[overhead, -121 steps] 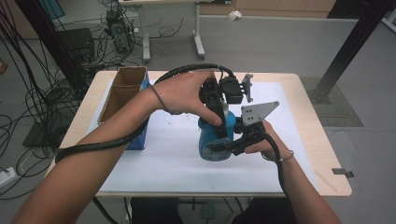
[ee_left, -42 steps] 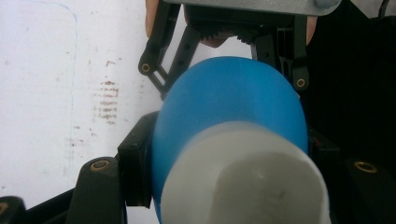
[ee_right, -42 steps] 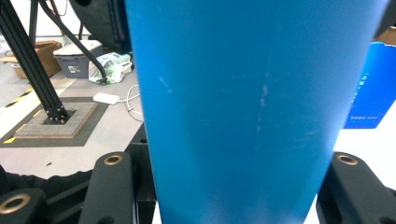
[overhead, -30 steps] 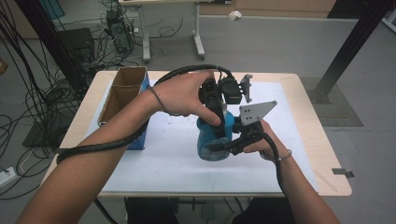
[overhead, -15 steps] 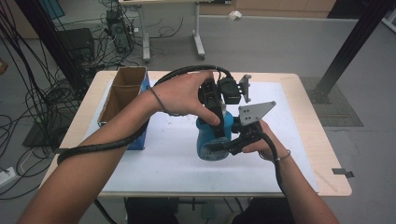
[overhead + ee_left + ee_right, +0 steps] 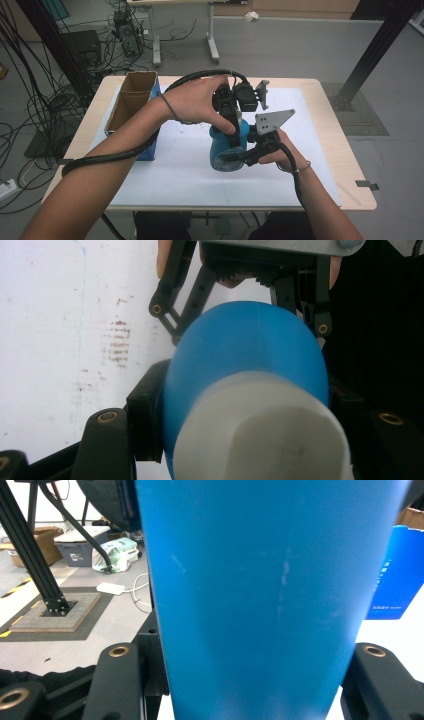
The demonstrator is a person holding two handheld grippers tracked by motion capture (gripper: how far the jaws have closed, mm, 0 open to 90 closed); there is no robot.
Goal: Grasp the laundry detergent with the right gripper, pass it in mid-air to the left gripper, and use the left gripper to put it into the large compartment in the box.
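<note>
Both pairs of jaws are pinching the same thing, a blue bottle [image 6: 227,145] standing near the middle of the table's white mat [image 6: 170,170]. From the high view the left gripper [image 6: 231,131] comes down on the bottle's top end, while the right gripper [image 6: 240,156] reaches in from the side and clamps the body lower down. The right jaws have just eased out a touch, yet the bottle is between them and their pads look to be on it. An open cardboard box [image 6: 131,102] with a blue side stands well apart at the left end of the table.

In the left gripper view the black jaws sit tight against either side of the bottle [image 6: 245,365] just below its white cap [image 6: 260,435]; the right gripper [image 6: 245,295] shows beyond it.

In the right gripper view the blue wall of the bottle [image 6: 260,595] runs straight up between the two jaws, touching both.

This looks like a cap being worked. To do it well I'd keep the right grip firm and square on the body so the bottle can't spin, and turn the upper hand about the bottle's own axis rather than levering sideways.
</note>
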